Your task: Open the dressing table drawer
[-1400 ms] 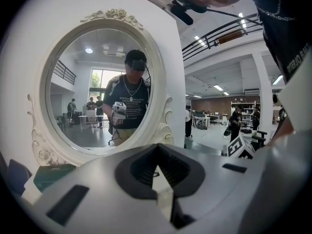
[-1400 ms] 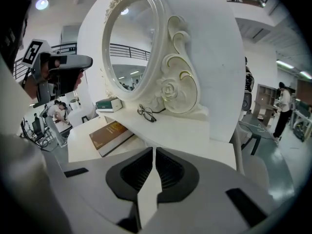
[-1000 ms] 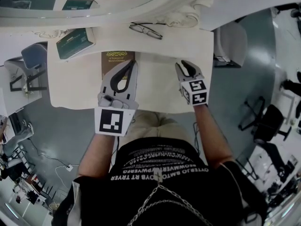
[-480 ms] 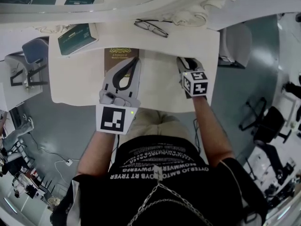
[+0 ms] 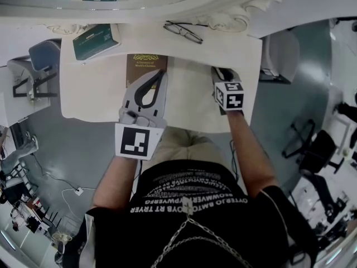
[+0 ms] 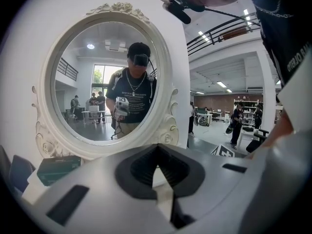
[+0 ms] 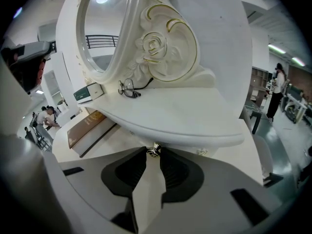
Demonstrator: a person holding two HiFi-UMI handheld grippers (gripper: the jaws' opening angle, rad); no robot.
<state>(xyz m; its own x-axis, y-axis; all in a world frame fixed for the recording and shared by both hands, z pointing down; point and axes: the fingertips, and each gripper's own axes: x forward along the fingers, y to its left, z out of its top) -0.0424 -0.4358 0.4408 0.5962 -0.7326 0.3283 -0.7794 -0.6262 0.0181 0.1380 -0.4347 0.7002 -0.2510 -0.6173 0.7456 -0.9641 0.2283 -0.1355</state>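
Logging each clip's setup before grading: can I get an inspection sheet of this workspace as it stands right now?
Surface: white dressing table top, bare near its front edge.
Job's things: small metal drawer knob under the tabletop's lip; no drawer seen pulled out.
Clutter: brown hardcover book, dark green box and black-rimmed glasses, all on the tabletop.
Grippers: left gripper shut and empty, over the book's near end; right gripper jaws closing, with the knob between their tips.
Cables: thin cable on the floor at left.
Surroundings: white ornate oval mirror, grey floor, blue chair, black office chair.
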